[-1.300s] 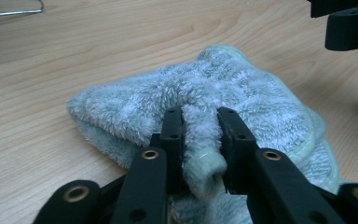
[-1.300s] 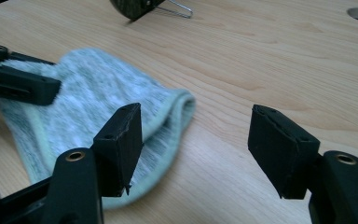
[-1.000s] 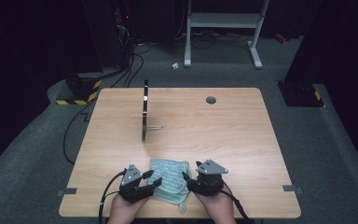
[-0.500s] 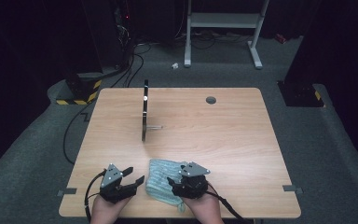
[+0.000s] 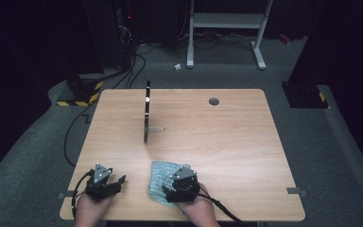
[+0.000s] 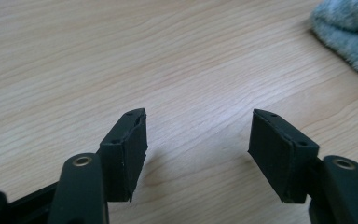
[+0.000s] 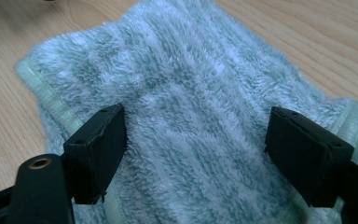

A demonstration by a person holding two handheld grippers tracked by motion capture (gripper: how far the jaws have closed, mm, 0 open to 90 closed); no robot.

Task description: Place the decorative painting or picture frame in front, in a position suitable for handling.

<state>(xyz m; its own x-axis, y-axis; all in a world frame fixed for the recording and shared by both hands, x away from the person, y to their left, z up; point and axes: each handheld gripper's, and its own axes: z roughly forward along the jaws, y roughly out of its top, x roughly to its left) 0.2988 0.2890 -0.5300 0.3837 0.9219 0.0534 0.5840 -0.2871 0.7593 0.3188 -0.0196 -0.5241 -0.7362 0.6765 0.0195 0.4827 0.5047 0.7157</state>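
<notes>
Left gripper point(image 6: 198, 154): jaws wide apart, just been opening, nothing between them, over bare table point(image 5: 227, 127). Right gripper point(image 7: 193, 156): jaws likewise spread, just been opening, poised above fluffy pale-green towel point(image 7: 200, 93), pads not pressing it. Towel folded near table's front edge, just beside left gripper. Farther back, upright black stand point(image 5: 147, 111).

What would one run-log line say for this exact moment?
left gripper: open, jaws just opening, over bare wooden table | right gripper: open, jaws just opening, above fluffy pale-green folded towel | towel: lying flat, unheld
</notes>
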